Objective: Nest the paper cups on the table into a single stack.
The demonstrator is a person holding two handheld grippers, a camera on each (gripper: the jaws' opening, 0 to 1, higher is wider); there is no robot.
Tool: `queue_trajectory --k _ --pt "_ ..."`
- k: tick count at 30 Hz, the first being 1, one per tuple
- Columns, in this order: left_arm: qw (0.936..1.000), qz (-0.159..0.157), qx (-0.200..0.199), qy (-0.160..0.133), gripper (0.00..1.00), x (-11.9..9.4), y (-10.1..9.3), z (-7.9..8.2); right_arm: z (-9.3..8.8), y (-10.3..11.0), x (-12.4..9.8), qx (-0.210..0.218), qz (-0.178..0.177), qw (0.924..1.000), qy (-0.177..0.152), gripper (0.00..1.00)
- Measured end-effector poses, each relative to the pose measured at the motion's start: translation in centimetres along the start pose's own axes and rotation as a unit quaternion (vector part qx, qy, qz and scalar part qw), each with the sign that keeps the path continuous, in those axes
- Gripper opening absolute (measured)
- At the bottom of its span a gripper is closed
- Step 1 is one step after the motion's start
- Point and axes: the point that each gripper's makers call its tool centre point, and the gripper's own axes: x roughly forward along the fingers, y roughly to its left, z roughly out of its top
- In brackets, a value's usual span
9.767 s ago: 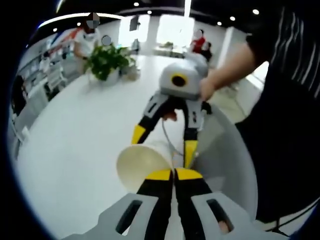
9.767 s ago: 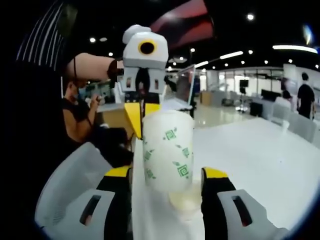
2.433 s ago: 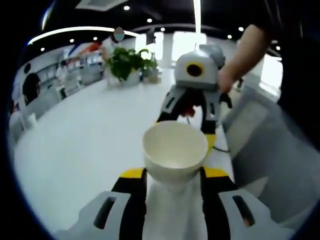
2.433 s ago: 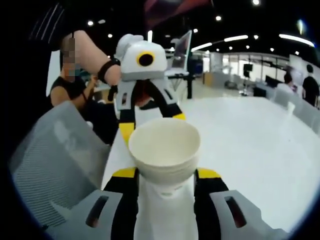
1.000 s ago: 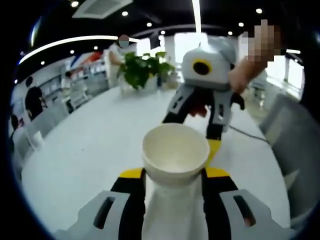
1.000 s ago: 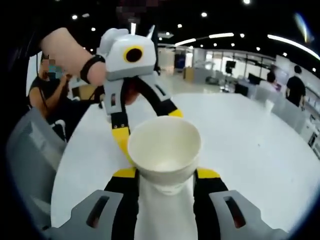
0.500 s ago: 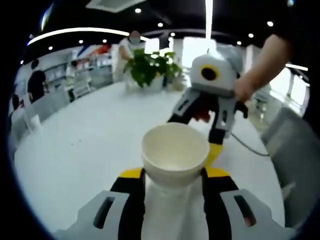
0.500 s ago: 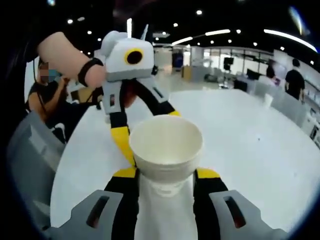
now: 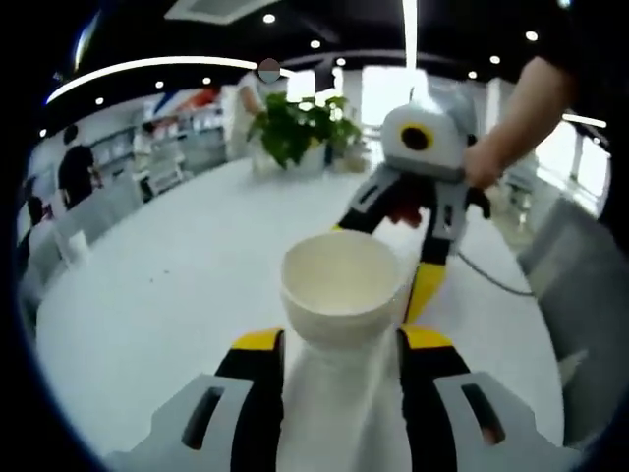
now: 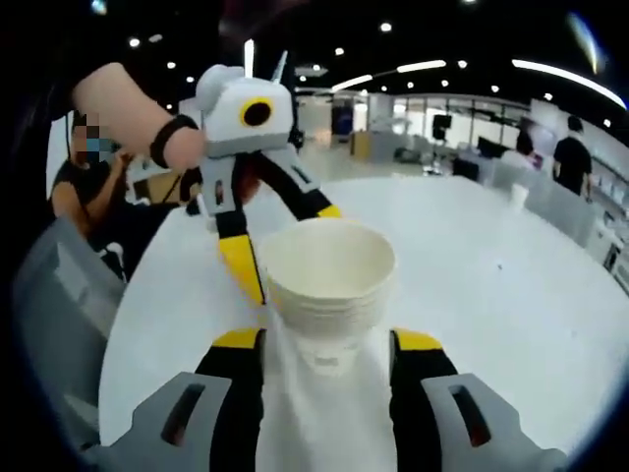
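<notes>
The nested stack of paper cups [image 10: 329,285] stands upright on the white desk [image 9: 177,285], flanked by both grippers. Right gripper [image 10: 327,356] jaws stand wide; left gripper [image 9: 341,354] jaws likewise. Thin, light, crushable: grip low on the wall, gently.

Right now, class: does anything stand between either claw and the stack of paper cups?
Nothing visible does. The cup stack sits directly between the left claw and its yellow-tipped jaws, and likewise between those of the right claw. Whether the jaws press the stack is unclear.
</notes>
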Motion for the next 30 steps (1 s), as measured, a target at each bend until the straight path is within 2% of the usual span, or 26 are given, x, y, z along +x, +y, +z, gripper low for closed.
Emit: queue_trajectory --k 8,10,13,16,25,30 --pt "0.9988 0.034 -0.029 -0.019 0.51 -3.3 -1.0 0.6 0.7 1.8 -3.0 -0.003 -0.009 0.9999 0.005 0.49" --pt "0.9984 0.037 -0.034 -0.026 0.52 -4.1 -1.6 0.9 1.2 2.7 -3.7 -0.007 -0.012 0.9999 0.004 0.49" --pt "0.9975 0.045 -0.050 -0.021 0.57 -5.0 -2.5 0.9 1.5 4.0 -4.5 -0.008 -0.014 0.9999 0.002 0.50" --pt "0.9973 0.047 -0.049 -0.027 0.60 -5.9 -3.6 1.4 1.6 5.0 -5.2 -0.006 -0.020 0.9998 0.000 0.52" --pt "0.9966 0.059 -0.052 -0.027 0.67 -8.2 -6.3 2.0 2.1 7.9 -7.2 -0.005 -0.025 0.9997 -0.005 0.61" --pt "0.9947 0.064 -0.075 -0.030 0.75 -9.3 -7.5 2.3 2.4 9.2 -8.5 -0.001 -0.033 0.9994 -0.007 0.70"
